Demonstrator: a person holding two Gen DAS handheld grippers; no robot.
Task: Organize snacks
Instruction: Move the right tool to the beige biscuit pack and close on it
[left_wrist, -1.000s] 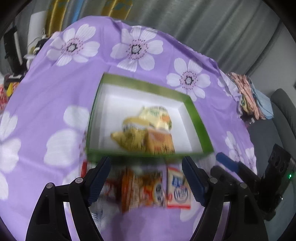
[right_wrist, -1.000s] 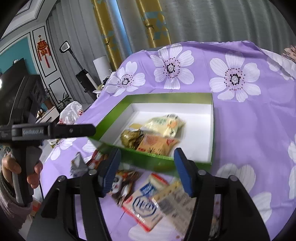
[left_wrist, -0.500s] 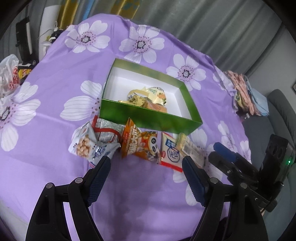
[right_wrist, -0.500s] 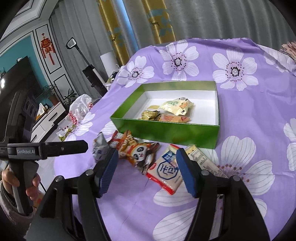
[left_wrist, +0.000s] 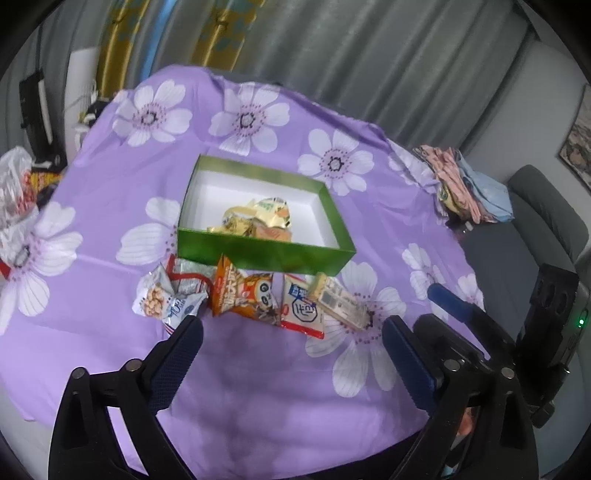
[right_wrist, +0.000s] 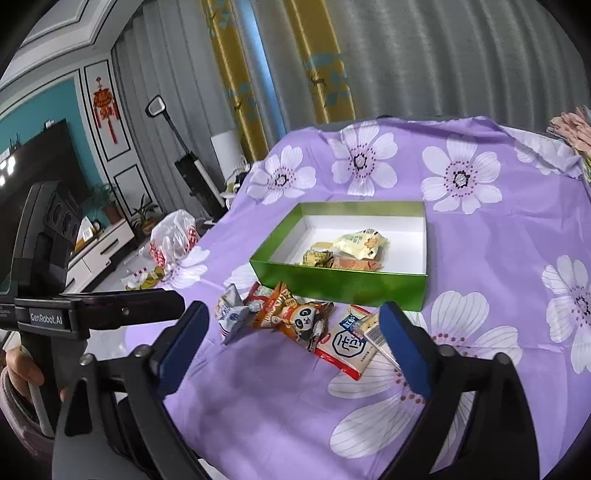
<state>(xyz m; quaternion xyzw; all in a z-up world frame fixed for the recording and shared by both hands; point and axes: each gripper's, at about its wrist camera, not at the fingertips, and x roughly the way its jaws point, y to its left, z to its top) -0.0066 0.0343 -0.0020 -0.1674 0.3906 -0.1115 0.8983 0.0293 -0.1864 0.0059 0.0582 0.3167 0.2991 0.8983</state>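
Now both tools hang above the near edge of the worktop (left_wrist: 110, 206), a table under a purple cloth printed with white flowers, and neither holds anything. Farthest left in the loose row lies a crumpled white-and-silver peanut packet (left_wrist: 168, 297), touching the orange foil panda snack bag (left_wrist: 243, 295) on its right. Next comes a red-and-white flat biscuit packet (left_wrist: 301, 312), partly overlapped by a pale clear-wrapped bar with a barcode (left_wrist: 338, 301) at the right end. All four rest on the cloth just beside the near wall of the shallow green cardboard box with a white inside (left_wrist: 258, 254); a few yellow and orange packets (left_wrist: 258, 219) already lie in it.

The left gripper (left_wrist: 291, 341) is opening, its blue-padded fingers (left_wrist: 177, 363) wide apart over bare cloth with nothing between them. The right gripper (right_wrist: 290, 339) is opening too; the row only shows through the gap beyond its fingers, untouched.

By my reading, this is the pause between placements: some snacks are stowed, four remain. The next move probably calls for dropping toward one loose packet, likely an end one, straddling its crinkled edge, closing, then lifting it clear over the box wall.
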